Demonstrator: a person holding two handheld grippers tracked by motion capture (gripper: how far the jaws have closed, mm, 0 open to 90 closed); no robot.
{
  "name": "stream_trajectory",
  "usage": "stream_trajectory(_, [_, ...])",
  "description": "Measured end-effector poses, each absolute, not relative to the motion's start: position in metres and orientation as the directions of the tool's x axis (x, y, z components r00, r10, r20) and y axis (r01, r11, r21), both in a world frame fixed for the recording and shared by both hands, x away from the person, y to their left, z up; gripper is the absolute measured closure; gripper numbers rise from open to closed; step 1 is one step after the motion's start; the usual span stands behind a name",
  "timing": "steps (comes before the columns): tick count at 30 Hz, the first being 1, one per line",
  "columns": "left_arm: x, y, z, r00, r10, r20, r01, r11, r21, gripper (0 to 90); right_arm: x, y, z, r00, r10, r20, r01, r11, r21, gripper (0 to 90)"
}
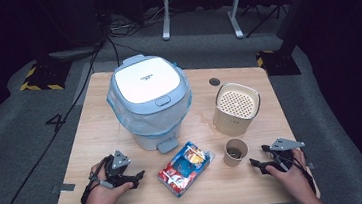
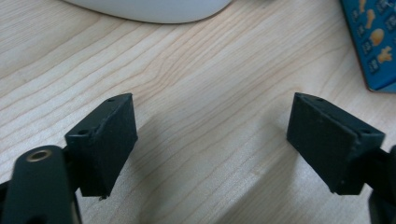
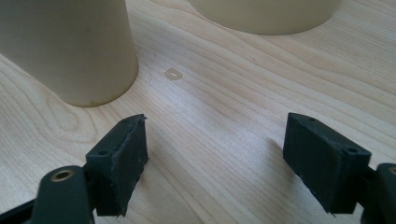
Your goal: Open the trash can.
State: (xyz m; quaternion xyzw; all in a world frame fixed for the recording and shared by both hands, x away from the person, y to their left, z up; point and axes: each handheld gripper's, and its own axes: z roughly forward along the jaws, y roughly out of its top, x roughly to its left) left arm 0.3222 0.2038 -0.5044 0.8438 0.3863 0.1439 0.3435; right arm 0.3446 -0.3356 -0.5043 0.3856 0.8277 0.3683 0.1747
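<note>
Wooden bench [image 1: 97,135] carries white lidded bin [image 1: 150,101] with plastic liner, toward far edge, left of centre. Beige perforated-top canister [image 1: 236,107] toward right edge; paper cup [image 1: 235,152] just in front of it. Blue snack box [image 1: 185,168] near front edge, centre. Left tongs [image 1: 137,176] at front-left corner, jaws wide, empty. Right tongs [image 1: 255,163] at front-right corner, jaws wide, empty, near cup.
</note>
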Motion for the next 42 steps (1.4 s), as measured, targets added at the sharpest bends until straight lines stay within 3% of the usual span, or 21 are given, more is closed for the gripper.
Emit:
stream_trajectory(10, [0.322, 0.211, -0.498, 0.662, 0.749, -0.019, 0.567, -0.484, 0.667, 32.2, 0.345, -0.336, -0.504, -0.643, 0.766, -0.005, 0.508, 0.433, 0.745, 22.2])
stream_trajectory(13, [0.321, 0.214, -0.492, 0.671, 0.742, 0.008, 0.563, -0.516, 0.645, 32.9, 0.345, -0.336, -0.504, -0.643, 0.766, -0.005, 0.509, 0.432, 0.745, 22.2])
stream_trajectory(42, [0.329, 0.215, -0.407, 0.8, 0.597, -0.062, 0.422, -0.487, 0.764, 50.4, 0.345, -0.336, -0.504, -0.643, 0.766, -0.004, 0.509, 0.431, 0.745, 22.2])
